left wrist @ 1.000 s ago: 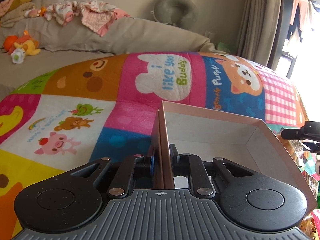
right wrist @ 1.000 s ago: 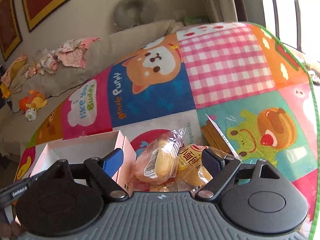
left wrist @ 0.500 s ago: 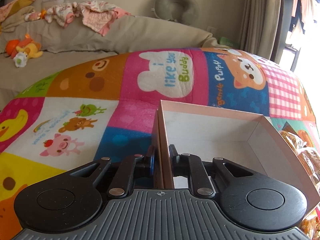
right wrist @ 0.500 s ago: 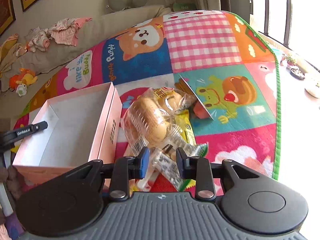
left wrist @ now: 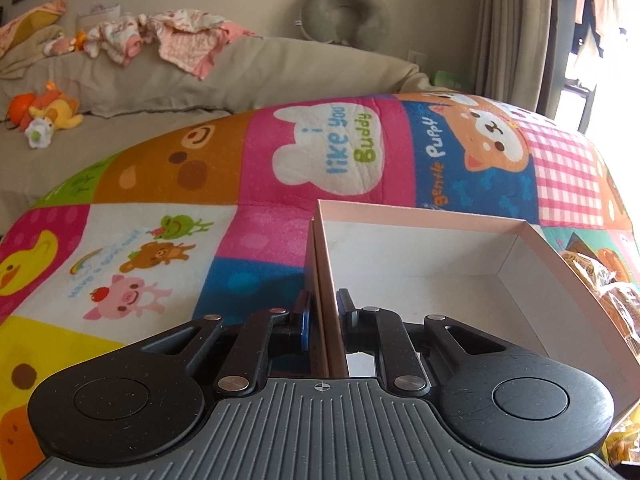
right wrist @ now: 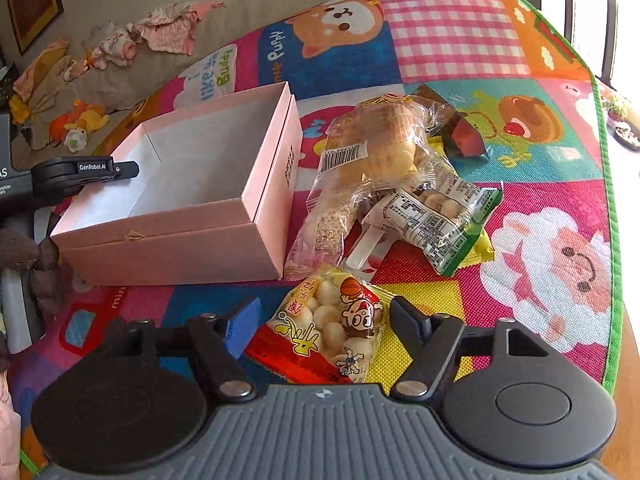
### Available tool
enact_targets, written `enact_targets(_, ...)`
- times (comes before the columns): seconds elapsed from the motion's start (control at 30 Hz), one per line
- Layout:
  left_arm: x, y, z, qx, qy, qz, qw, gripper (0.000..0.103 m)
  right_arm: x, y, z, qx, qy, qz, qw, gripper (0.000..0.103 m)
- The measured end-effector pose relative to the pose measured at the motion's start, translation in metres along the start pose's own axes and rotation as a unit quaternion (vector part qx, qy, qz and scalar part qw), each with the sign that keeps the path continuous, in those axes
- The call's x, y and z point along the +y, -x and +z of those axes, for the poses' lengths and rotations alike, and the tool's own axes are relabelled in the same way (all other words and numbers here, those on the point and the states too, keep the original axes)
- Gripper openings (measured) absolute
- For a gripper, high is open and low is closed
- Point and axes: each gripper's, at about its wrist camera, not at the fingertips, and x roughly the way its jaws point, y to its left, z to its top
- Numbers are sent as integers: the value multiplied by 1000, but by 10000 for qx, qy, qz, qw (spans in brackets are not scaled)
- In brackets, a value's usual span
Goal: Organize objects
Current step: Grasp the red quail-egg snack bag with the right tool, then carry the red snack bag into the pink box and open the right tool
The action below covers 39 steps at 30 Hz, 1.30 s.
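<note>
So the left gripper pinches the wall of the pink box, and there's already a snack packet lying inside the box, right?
Not quite. The left gripper does pinch a wall of the pink box, but the box is empty: the right wrist view shows only its bare white inside. The snack packets lie on the mat beside it, and one red packet sits between the right gripper's open jaws.

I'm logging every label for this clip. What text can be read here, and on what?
"i like you Buddy": white bear patch of the play mat.
"gentle Puppy": blue patch beside the dog.
"GenRobot.AI": left gripper at the pink box.
Barcode label on the bread pack, the green snack pack, the box's side print and the red snack bag: too small to read.
</note>
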Motion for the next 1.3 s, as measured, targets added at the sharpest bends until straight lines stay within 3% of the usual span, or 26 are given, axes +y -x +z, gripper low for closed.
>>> enact_targets(0.1,0,1,-1,2,-10,5,10000,15,1,11,-2,203,193,53,9996,53)
enact_targets(0.3,-3,4,-1,33,-121,79,9999,15,-1,55,-15,782,382,285,9958,52)
enact_targets(0.43,-4,4,-1,49,-183,91,9998,15,14,88,-4,565,538,591,9952,52)
enact_targets(0.63,-1,4,0,167,-171,-17,9997,15,54,109,73,-143,962,992,9903,52)
enact_targets(0.83,1,4,1,226,-115,-69,9997,15,96,86,157,-634,1152,1108,9851,53)
enact_targets(0.9,1,4,1,223,-117,-74,9997,15,110,69,178,-902,1186,988,9839,66)
enact_targets(0.97,2,4,1,223,-113,-78,9997,15,113,52,191,-931,1034,956,9856,70)
enact_targets(1.1,2,4,3,295,-89,-104,9995,16,100,41,178,-857,937,1102,9858,71)
enact_targets(1.2,8,6,5,516,21,-258,9983,19,80,45,144,-930,1090,728,9870,74)
enact_targets(1.3,7,14,4,648,-147,-151,9977,20,55,50,111,-880,1154,447,9884,76)
